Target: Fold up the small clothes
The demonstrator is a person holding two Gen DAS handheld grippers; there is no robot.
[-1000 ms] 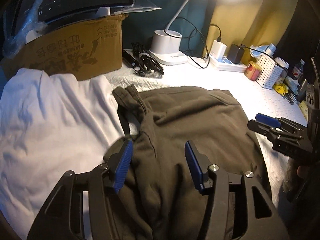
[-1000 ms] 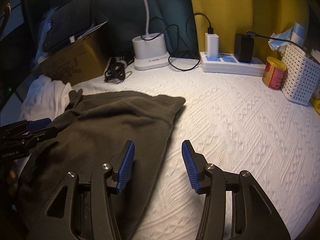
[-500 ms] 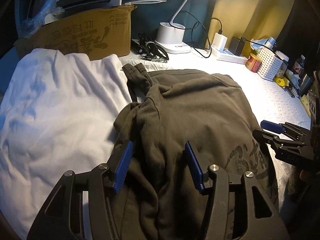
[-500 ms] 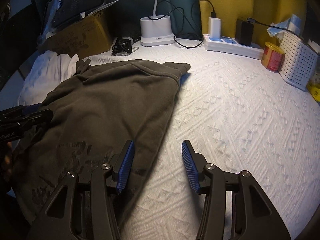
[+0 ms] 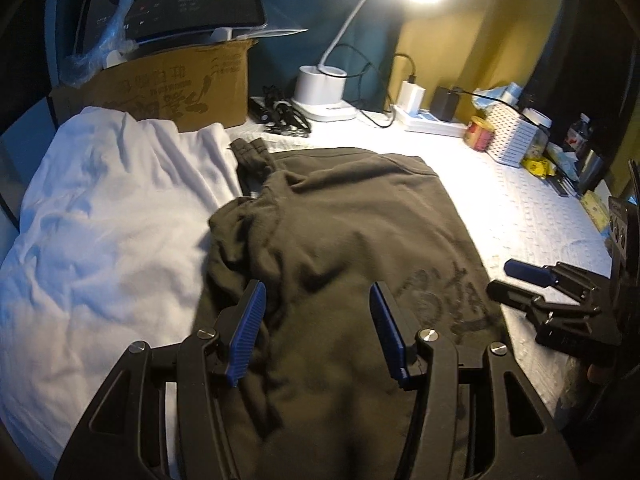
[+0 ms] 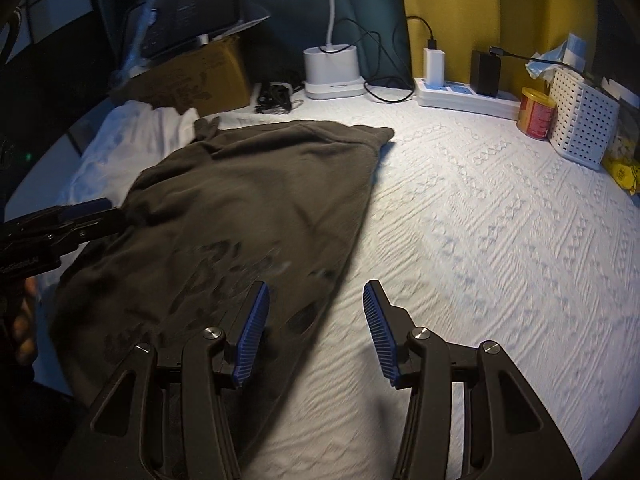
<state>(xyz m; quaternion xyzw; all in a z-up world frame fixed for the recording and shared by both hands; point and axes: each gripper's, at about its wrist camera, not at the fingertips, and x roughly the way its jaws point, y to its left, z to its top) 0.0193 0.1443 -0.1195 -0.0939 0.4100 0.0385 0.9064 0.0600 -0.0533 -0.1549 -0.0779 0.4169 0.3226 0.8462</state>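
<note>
A dark olive shirt [image 5: 344,248] with a dark print lies spread on the white textured cover [image 6: 500,220], its left side rumpled. My left gripper [image 5: 318,330] hovers open over the shirt's near part, nothing between its blue pads. The right gripper [image 6: 316,326] is open too, straddling the shirt's [image 6: 248,208] right edge above the cover. Each gripper shows in the other's view: the right gripper [image 5: 520,280] at the shirt's right edge, the left gripper [image 6: 84,216] at its left side. A white garment [image 5: 104,224] lies crumpled left of the shirt.
At the back stand a cardboard box [image 5: 168,92] with a screen on top, a white lamp base [image 5: 322,92] with cables, a power strip [image 6: 464,96], a red tin [image 6: 536,112] and a white perforated basket [image 6: 584,120]. A person's fingers [image 6: 24,320] hold the left gripper.
Both grippers have drawn back toward the near edge, so more of the shirt and its print shows. Their jaws kept the same width. The shirt lies as before.
</note>
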